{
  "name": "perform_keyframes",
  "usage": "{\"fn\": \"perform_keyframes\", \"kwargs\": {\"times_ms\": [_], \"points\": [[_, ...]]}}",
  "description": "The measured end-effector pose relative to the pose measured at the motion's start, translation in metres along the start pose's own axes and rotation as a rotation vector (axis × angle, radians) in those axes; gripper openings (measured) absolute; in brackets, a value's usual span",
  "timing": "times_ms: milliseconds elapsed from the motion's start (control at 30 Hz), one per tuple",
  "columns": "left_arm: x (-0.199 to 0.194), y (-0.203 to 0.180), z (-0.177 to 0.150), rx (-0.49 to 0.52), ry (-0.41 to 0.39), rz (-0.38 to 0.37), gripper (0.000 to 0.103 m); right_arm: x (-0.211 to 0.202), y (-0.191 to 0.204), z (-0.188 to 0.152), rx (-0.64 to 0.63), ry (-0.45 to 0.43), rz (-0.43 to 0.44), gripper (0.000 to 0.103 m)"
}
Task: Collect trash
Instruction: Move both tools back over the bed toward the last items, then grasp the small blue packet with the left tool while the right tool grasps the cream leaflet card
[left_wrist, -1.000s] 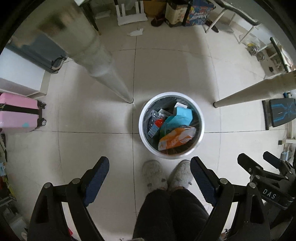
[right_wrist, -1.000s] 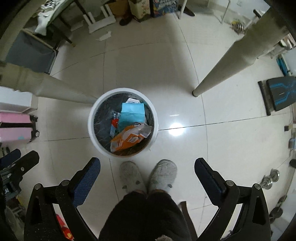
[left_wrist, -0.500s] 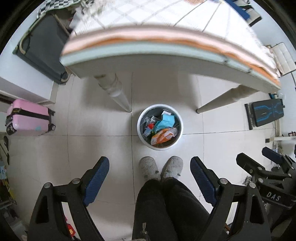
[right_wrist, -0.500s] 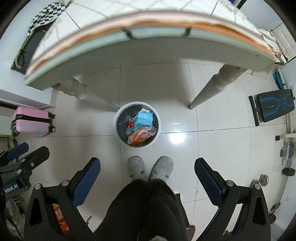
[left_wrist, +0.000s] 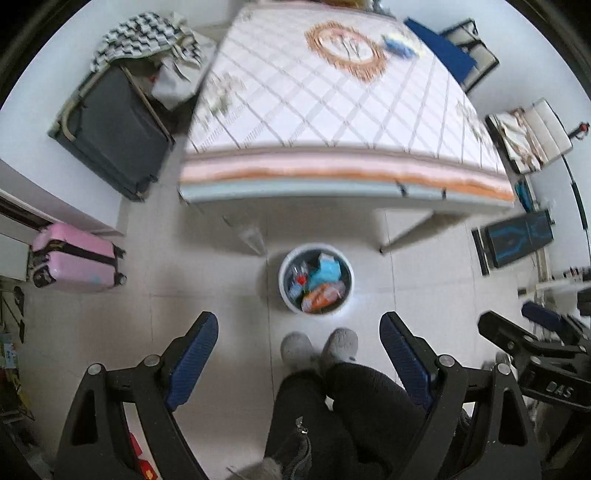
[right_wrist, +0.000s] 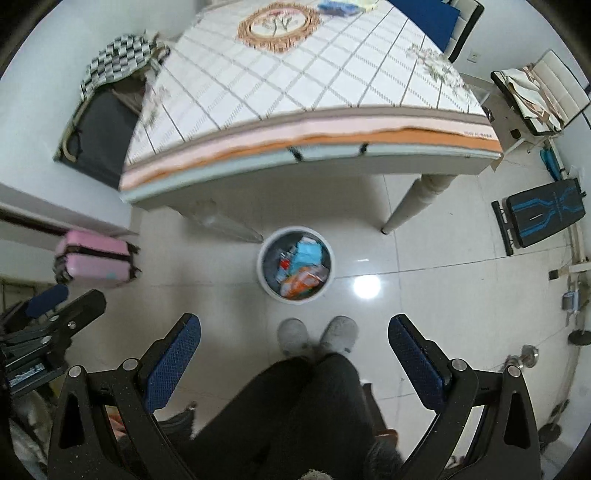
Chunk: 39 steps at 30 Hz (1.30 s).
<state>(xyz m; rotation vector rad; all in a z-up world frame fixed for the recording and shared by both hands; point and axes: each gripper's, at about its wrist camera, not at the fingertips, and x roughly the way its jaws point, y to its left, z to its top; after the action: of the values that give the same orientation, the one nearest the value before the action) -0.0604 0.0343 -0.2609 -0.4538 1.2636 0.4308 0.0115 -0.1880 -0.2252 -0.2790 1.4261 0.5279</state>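
A round white trash bin (left_wrist: 286, 266) stands on the tiled floor below the table's front edge, holding blue, orange and red wrappers; it also shows in the right wrist view (right_wrist: 266, 251). My left gripper (left_wrist: 299, 343) is open and empty, high above the floor. My right gripper (right_wrist: 293, 343) is open and empty, at a similar height. Blue trash (left_wrist: 399, 46) lies at the far end of the table (left_wrist: 332, 110); it also shows in the right wrist view (right_wrist: 334, 7).
The person's grey slippers (left_wrist: 319, 345) and dark legs are just in front of the bin. A pink suitcase (left_wrist: 74, 258) and a dark suitcase (left_wrist: 110, 133) stand at the left. A black bench (right_wrist: 543, 214) and chairs (right_wrist: 543, 96) are at the right.
Both grippers have risen from just above the bin to above table height. The bin looks smaller and the tabletop has come into view. Both stayed open.
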Motion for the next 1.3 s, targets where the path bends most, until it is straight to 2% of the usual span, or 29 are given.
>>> {"fn": "perform_keyframes", "kwargs": {"times_ms": [133, 200, 233, 267, 400, 533, 700, 800, 900, 933, 1033, 1067, 1133, 1167, 1200, 1233, 1267, 1300], "points": [[-0.015, 0.001, 0.035, -0.024, -0.087, 0.022, 0.089, -0.016, 0.008, 0.034, 0.036, -0.037, 0.044, 0.103], [-0.018, 0.000, 0.058, -0.027, -0.146, 0.079, 0.091, -0.019, 0.013, 0.056, 0.040, -0.066, 0.053, 0.103], [-0.017, -0.001, 0.070, -0.028, -0.160, 0.103, 0.095, -0.022, 0.013, 0.071, 0.044, -0.077, 0.055, 0.103], [-0.016, -0.001, 0.082, -0.030, -0.170, 0.112, 0.103, -0.024, 0.011, 0.085, 0.050, -0.085, 0.062, 0.103], [-0.001, -0.008, 0.141, -0.057, -0.187, 0.148, 0.103, -0.025, -0.006, 0.153, 0.062, -0.092, 0.058, 0.103], [0.021, -0.021, 0.208, -0.118, -0.160, 0.149, 0.103, -0.014, -0.037, 0.241, 0.033, -0.085, 0.002, 0.103], [0.068, -0.051, 0.306, -0.227, -0.082, 0.104, 0.103, 0.021, -0.082, 0.381, -0.037, -0.065, -0.085, 0.103], [0.108, -0.079, 0.366, -0.313, -0.006, 0.022, 0.102, 0.054, -0.114, 0.481, -0.068, -0.059, -0.123, 0.103], [0.153, -0.107, 0.421, -0.430, 0.073, -0.125, 0.102, 0.088, -0.145, 0.564, -0.069, -0.044, -0.141, 0.103], [0.173, -0.119, 0.440, -0.473, 0.108, -0.196, 0.100, 0.099, -0.153, 0.586, -0.064, -0.038, -0.148, 0.103], [0.218, -0.151, 0.480, -0.558, 0.192, -0.313, 0.087, 0.126, -0.180, 0.642, -0.045, -0.024, -0.162, 0.103], [0.230, -0.159, 0.489, -0.577, 0.211, -0.335, 0.082, 0.132, -0.187, 0.652, -0.033, -0.024, -0.169, 0.103], [0.253, -0.174, 0.508, -0.613, 0.251, -0.368, 0.082, 0.146, -0.204, 0.676, -0.006, -0.013, -0.159, 0.103], [0.261, -0.179, 0.516, -0.621, 0.262, -0.372, 0.076, 0.150, -0.208, 0.684, -0.002, -0.008, -0.159, 0.103], [0.267, -0.183, 0.522, -0.626, 0.264, -0.360, 0.063, 0.155, -0.213, 0.690, 0.001, -0.004, -0.159, 0.103], [0.269, -0.185, 0.527, -0.626, 0.263, -0.346, 0.059, 0.161, -0.216, 0.696, 0.000, 0.003, -0.156, 0.103], [0.272, -0.187, 0.532, -0.621, 0.252, -0.320, 0.051, 0.166, -0.218, 0.699, -0.003, 0.009, -0.154, 0.103], [0.273, -0.188, 0.536, -0.610, 0.245, -0.297, 0.033, 0.171, -0.219, 0.703, -0.008, 0.014, -0.151, 0.103]]}}
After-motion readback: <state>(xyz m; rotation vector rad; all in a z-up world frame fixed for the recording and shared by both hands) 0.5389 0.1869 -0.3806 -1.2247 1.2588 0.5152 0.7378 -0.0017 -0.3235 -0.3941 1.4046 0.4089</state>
